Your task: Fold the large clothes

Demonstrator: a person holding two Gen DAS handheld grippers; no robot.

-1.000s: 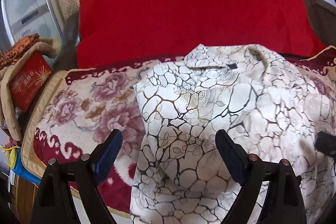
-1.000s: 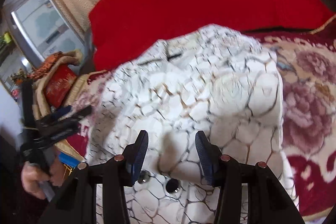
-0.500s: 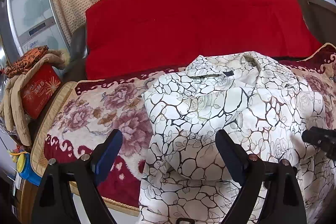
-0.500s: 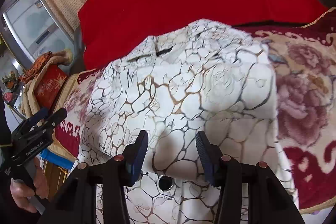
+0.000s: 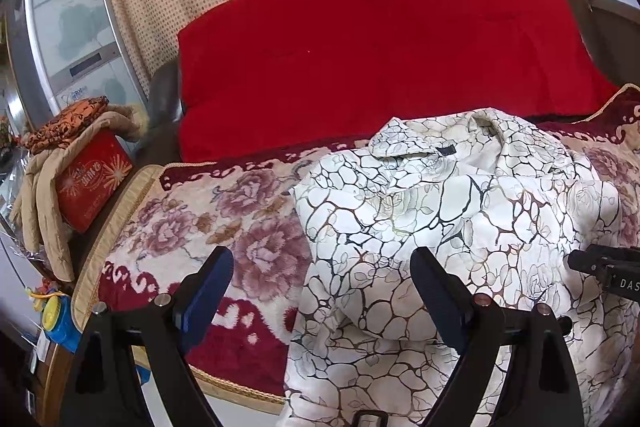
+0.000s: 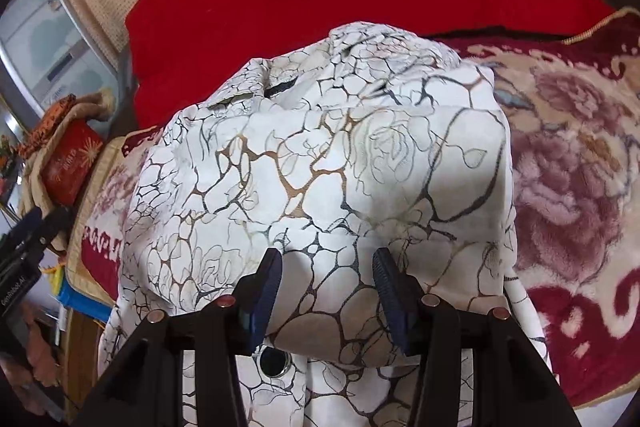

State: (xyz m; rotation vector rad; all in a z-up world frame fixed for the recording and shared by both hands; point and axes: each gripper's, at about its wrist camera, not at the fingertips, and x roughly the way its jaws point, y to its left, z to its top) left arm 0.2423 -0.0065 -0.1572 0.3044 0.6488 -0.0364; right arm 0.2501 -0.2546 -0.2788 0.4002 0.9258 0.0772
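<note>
Your left gripper [image 5: 322, 297] has its fingers spread wide and empty above the garment's left border. Your right gripper [image 6: 326, 291] has its fingers half apart, straddling a raised fold; whether the pads pinch it cannot be told. The white crackle-print garment [image 5: 460, 211] lies bunched on the floral blanket [image 5: 224, 219], draping over the sofa seat's front edge. Expect soft, light, smooth cloth: grip hems or collar [image 5: 416, 147], not mid-panel.
</note>
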